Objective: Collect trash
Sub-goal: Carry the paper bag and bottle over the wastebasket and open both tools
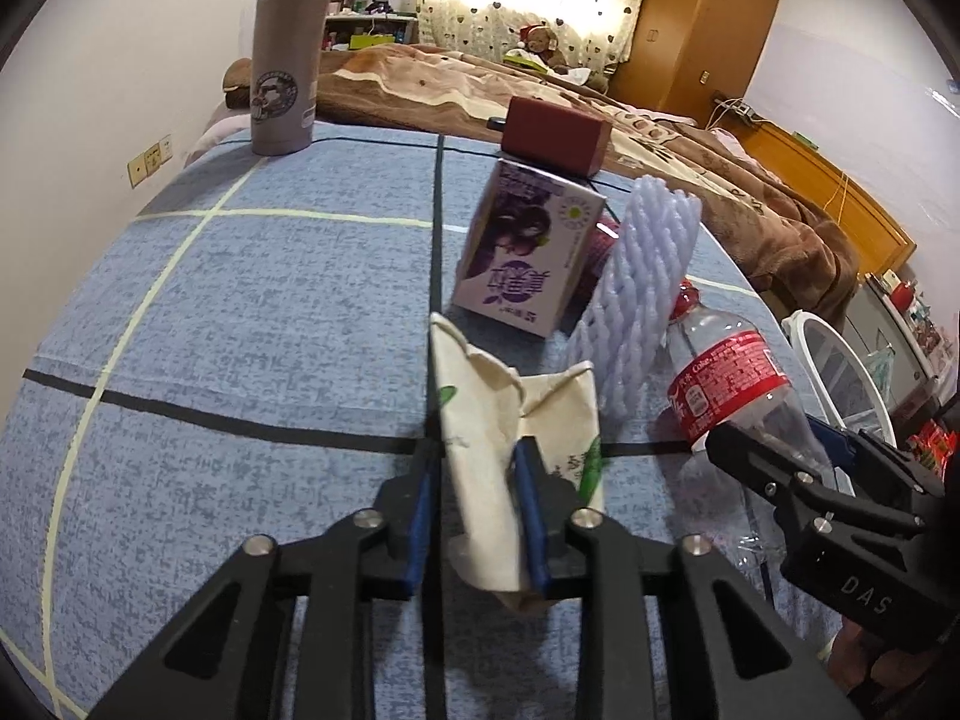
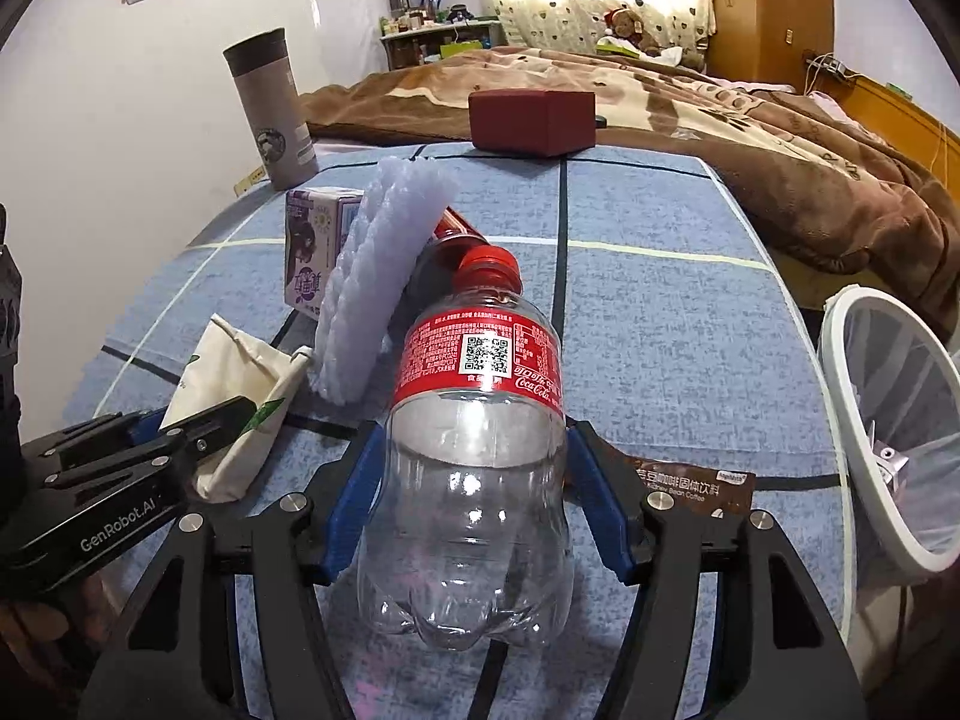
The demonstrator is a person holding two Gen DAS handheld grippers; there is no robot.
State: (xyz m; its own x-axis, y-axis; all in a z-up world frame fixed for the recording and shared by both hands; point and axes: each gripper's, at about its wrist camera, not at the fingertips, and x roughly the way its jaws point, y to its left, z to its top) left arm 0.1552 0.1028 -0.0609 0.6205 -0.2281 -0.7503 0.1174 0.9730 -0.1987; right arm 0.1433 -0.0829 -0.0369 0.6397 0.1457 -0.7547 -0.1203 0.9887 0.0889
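Note:
My left gripper (image 1: pixel 477 450) is shut on a crumpled cream paper wrapper (image 1: pixel 510 420), also seen in the right wrist view (image 2: pixel 240 372). My right gripper (image 2: pixel 474 450) is shut on an empty clear Coca-Cola bottle (image 2: pixel 474 450) with a red cap, lying on the blue tablecloth; it also shows in the left wrist view (image 1: pixel 732 384). A purple milk carton (image 1: pixel 528 252) stands behind, with a white foam fruit net (image 1: pixel 642 288) leaning beside it and a red can (image 2: pixel 450 234) behind the net. A brown coffee sachet (image 2: pixel 696 483) lies by my right finger.
A white mesh bin (image 2: pixel 870 432) stands off the table's right edge. A grey thermos (image 1: pixel 288 54) and a dark red box (image 1: pixel 552 132) sit at the table's far edge. A bed with a brown blanket (image 2: pixel 750 138) lies beyond.

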